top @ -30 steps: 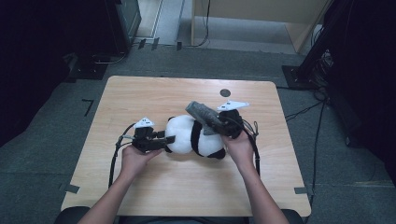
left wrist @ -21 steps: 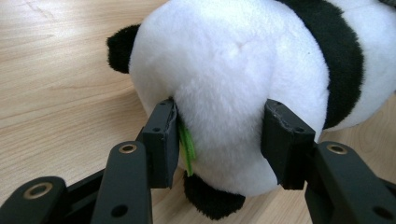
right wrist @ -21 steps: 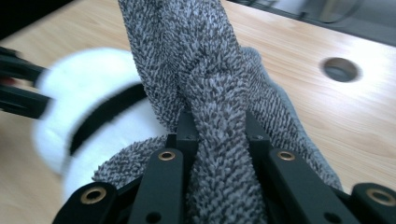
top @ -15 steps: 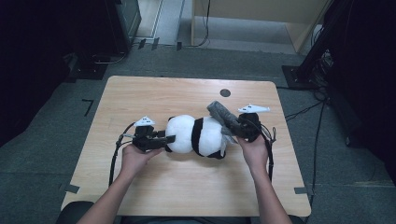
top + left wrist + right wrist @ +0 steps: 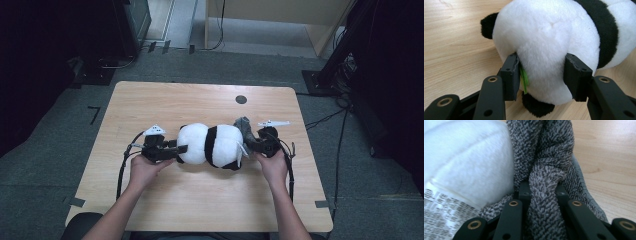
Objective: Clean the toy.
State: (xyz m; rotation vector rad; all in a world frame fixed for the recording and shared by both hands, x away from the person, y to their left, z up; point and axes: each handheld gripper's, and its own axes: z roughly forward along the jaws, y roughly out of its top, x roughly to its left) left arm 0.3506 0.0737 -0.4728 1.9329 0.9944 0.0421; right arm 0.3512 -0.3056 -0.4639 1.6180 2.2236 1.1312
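Note:
A black-and-white plush panda (image 5: 210, 145) lies on its side across the middle of the wooden table (image 5: 165, 100). My left gripper (image 5: 175, 150) is shut on the panda's round white head (image 5: 544, 45), its two black pads pressed into the fur; a green tag (image 5: 524, 77) sticks out by one pad. At the panda's other end, my right gripper (image 5: 250, 142) is shut on a bunched grey knitted cloth (image 5: 243, 125), which rests against the panda's white body (image 5: 466, 160). A fold of the grey cloth (image 5: 546, 180) is pinched between the jaws. A printed label (image 5: 441, 210) hangs from the panda.
A small dark round hole (image 5: 241, 99) sits in the tabletop behind the panda. Cables (image 5: 122, 165) trail from both grippers over the table. Dark equipment stands on the floor around the table, and bare wood lies in front of the panda.
My right gripper has carried the grey cloth down and to the right, from above the panda to its right end near the tabletop. The left gripper and the panda's head stayed put.

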